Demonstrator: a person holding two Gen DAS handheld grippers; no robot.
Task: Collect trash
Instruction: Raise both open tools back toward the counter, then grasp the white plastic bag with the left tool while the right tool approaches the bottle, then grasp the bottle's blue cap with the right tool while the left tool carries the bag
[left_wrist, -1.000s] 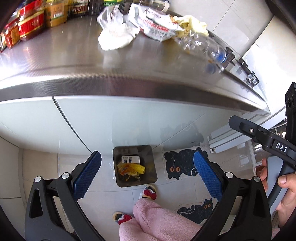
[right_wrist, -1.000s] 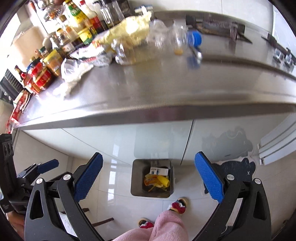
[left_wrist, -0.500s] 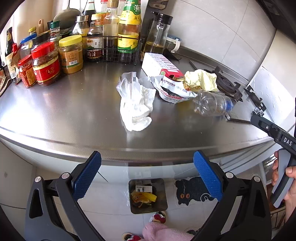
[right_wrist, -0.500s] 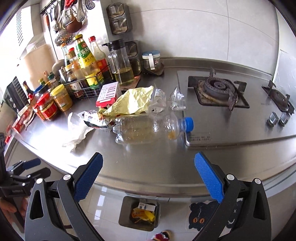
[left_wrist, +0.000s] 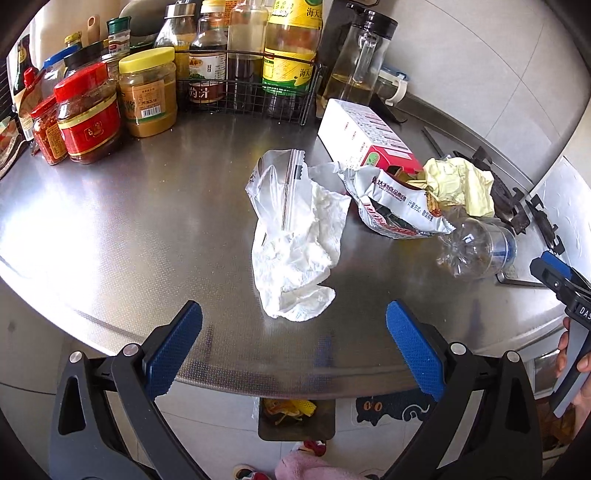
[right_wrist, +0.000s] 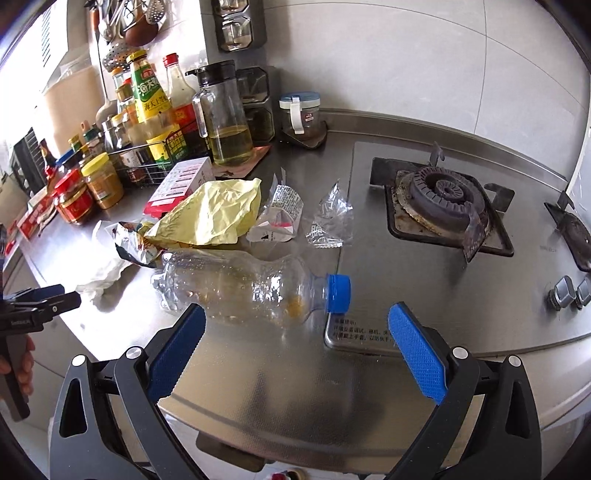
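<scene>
Left hand-held gripper (left_wrist: 293, 347) spread wide and empty just below the crumpled white tissue (left_wrist: 295, 240) at mid-frame on the tabletop (left_wrist: 129, 236), right hand-held gripper (right_wrist: 297, 345) likewise wide, with the clear plastic bottle (right_wrist: 243, 288) lying sideways just above its fingers.

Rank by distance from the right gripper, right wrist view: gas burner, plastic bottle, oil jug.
From the right gripper:
1. Plastic bottle, lying just ahead, slightly left.
2. Gas burner, farther back on the right.
3. Oil jug, far left by the wall.
</scene>
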